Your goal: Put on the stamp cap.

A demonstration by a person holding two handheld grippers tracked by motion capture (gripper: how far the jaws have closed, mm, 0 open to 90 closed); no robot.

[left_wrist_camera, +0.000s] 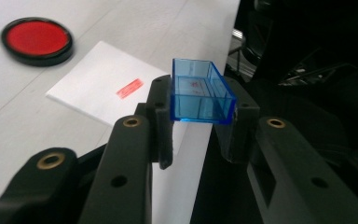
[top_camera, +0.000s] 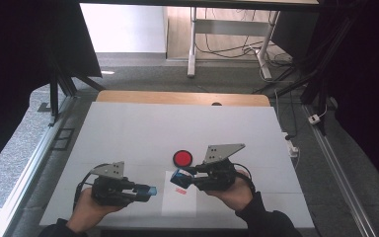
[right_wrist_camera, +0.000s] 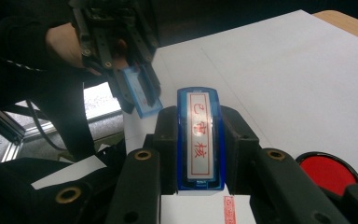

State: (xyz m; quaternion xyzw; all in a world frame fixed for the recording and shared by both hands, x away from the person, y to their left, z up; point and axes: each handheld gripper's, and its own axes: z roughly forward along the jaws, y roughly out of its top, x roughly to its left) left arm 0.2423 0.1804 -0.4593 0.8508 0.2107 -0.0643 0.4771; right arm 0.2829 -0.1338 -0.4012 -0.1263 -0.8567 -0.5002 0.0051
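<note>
the left hand-held gripper is clamped on the clear blue stamp cap, low over the near-left part of the bench, open side facing right. the right hand-held gripper pinches the blue stamp body, held above the white paper with its red imprint (the red ink pad sits just beyond). the stamp lies right of the cap, close, its long axis running left to right. both forearms enter from the near edge, grippers pointing inward at each other.
</note>
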